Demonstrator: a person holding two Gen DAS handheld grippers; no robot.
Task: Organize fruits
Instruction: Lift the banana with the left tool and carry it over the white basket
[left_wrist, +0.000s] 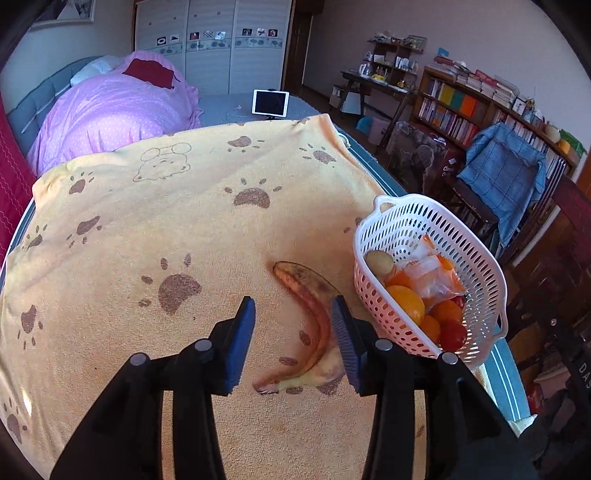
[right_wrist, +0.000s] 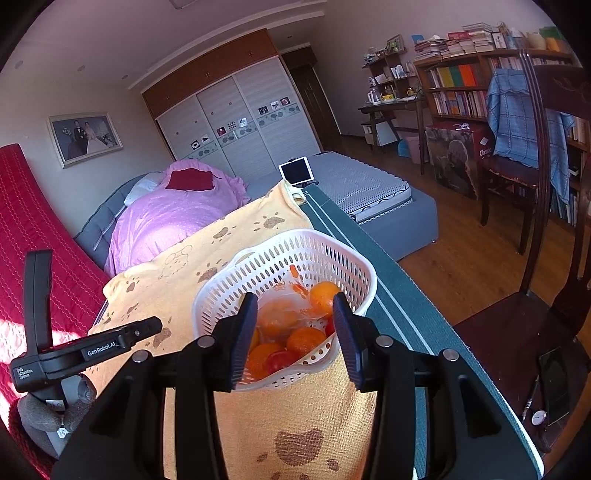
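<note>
A brown-spotted banana (left_wrist: 317, 325) lies on the yellow paw-print towel (left_wrist: 166, 229). My left gripper (left_wrist: 293, 301) hovers open over it, and the banana curves under the gap close to the right finger. To the right a white perforated basket (left_wrist: 373, 302) tilts toward that camera. It holds oranges (left_wrist: 406, 302), a red tomato (left_wrist: 452, 334), a pale round fruit (left_wrist: 378, 262) and a clear plastic bag (left_wrist: 432, 273). In the right wrist view my right gripper (right_wrist: 294, 295) is shut on the near corner of the basket (right_wrist: 295, 236).
The towel covers a table with a green striped edge (right_wrist: 388, 295) on the right, beyond which the floor drops away. A dark wooden chair (right_wrist: 517, 332) stands close by. A grey-gloved hand (right_wrist: 44, 410) shows at the left. A bed with a tablet (left_wrist: 269, 103) lies behind.
</note>
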